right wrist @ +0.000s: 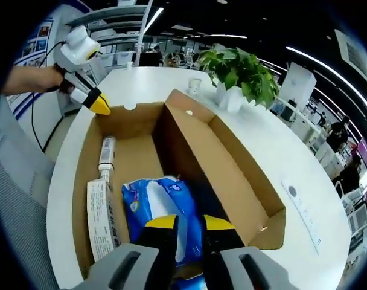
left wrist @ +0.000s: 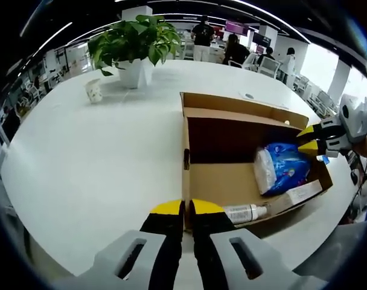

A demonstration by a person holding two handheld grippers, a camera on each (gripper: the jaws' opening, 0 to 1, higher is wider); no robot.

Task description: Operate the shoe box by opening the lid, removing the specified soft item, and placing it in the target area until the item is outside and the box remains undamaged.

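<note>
Now the open box sits on the white table, a blue pack inside beside a bottle and a carton. Left gripper, jaws nearly together, hangs at the near wall. Right gripper, jaws slightly apart, hovers over the pack. A plant stands far left.

The left gripper has two black jaws capped with yellow tips, rising from pale grey moulded mounts, each with a slanted oblong slot. The right gripper is built the same: black jaws, yellow tips, grey slotted mounts. Seen from the other side, each tool has a white-grey rounded body narrowing to a yellow-and-black nose. A hand grips the left tool's body, and a dark cable hangs below it.
</note>
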